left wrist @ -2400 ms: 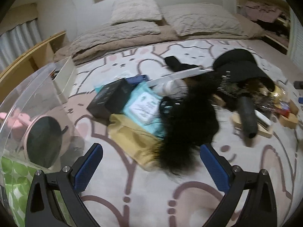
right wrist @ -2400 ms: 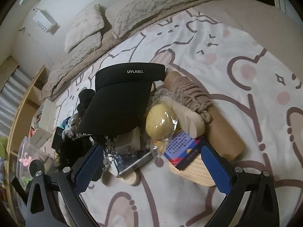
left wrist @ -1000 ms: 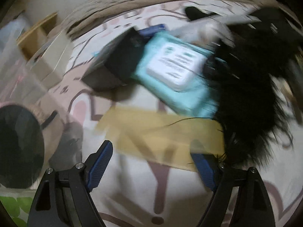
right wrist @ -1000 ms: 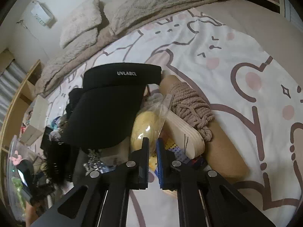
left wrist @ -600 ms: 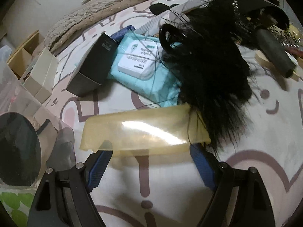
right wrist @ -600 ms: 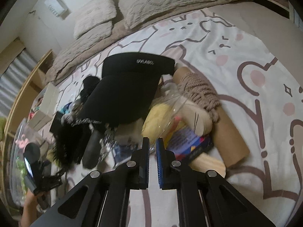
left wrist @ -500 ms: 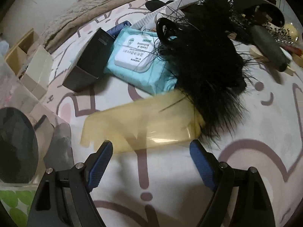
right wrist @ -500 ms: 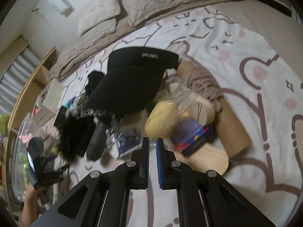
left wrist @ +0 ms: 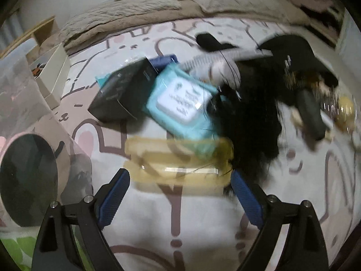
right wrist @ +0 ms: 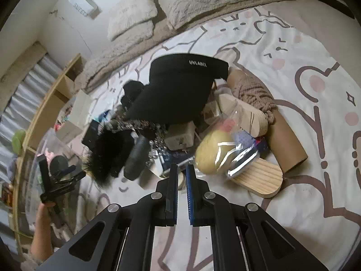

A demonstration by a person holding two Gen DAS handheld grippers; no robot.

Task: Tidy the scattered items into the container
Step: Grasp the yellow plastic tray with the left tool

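- Yellow pouch [left wrist: 178, 160]: lies flat on the bed [left wrist: 180, 230], just ahead of the left tool [left wrist: 178, 176]. It is the loose item nearest that tool.
- Long axis: side to side in the left wrist view, running pad to pad across the tool's gap, so the pouch nearly fills the span.
- Left tool: jaws wide and opening. The pouch's near edge sits between the tips. No pad [left wrist: 114, 194] is seen pressing on it, though blur softens both ends, so I judge it loose.
- Neighbours: the far edge overlaps the teal wipes pack [left wrist: 180, 103], and the right end touches the black fur piece [left wrist: 255, 122], with stray hairs lying across it.
- Container [left wrist: 20, 94]: clear-walled, on the left edge of the same view, close beside the left tool. My judgement is that the carry is a short swing to the left.
- Right tool [right wrist: 181, 169]: jaws drawn almost together over the other heap, at the edge of a clear bag [right wrist: 225, 153]. I cannot tell whether a fold is caught. This tool is well apart from the pouch, so the left hand is the nearer one.
- Look of the pouch: thin, translucent amber-yellow and glossy, with a bright glare strip along its near side. It probably flexes and slides. A grip across the short width would likely suit it better than end to end.
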